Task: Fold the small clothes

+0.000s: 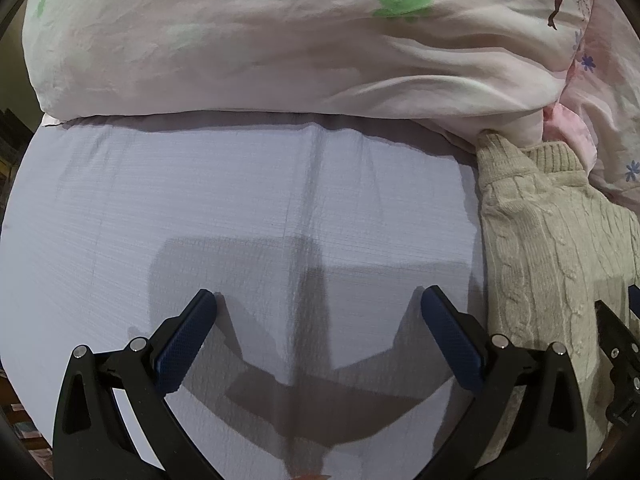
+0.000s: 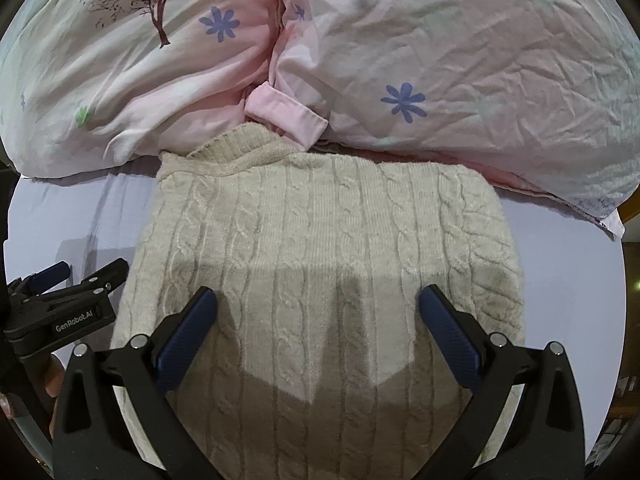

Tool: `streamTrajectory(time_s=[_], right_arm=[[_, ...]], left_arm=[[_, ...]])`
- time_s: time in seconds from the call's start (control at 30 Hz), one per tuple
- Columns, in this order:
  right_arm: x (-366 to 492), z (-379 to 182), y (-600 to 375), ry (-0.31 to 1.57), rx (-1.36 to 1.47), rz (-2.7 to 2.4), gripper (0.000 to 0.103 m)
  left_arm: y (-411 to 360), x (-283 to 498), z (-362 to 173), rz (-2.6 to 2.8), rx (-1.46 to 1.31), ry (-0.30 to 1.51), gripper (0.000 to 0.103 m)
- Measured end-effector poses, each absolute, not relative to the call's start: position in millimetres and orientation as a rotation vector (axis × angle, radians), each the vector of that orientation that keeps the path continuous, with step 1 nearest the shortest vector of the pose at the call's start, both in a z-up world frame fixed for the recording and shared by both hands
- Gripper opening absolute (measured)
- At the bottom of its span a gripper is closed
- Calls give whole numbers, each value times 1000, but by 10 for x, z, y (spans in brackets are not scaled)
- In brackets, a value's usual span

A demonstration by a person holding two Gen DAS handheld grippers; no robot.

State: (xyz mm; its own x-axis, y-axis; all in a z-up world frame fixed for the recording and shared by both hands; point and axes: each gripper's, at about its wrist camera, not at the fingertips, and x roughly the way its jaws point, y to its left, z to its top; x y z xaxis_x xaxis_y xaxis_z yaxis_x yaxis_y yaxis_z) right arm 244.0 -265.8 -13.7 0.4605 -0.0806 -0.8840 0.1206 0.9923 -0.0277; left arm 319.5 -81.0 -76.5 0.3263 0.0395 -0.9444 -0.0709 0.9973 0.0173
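A cream cable-knit sweater lies folded into a rough rectangle on the lilac bed sheet, its ribbed collar at the far left corner. My right gripper is open and empty, hovering over the sweater's near half. My left gripper is open and empty above bare sheet, left of the sweater. The left gripper also shows in the right wrist view beside the sweater's left edge. The right gripper's fingers show at the left wrist view's right edge.
Two pale pink flowered pillows lie along the far side of the bed, touching the sweater's far edge. A pink cloth tab sticks out between them. The same bedding fills the top of the left wrist view.
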Motion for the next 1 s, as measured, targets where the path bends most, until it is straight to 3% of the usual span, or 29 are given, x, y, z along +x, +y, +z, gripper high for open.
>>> streamTrajectory(time_s=[1.0], right_arm=[[2579,-281,-2475,1113,9,-140,101]], left_arm=[[-815,3191,-713,82,-41,1267,102]])
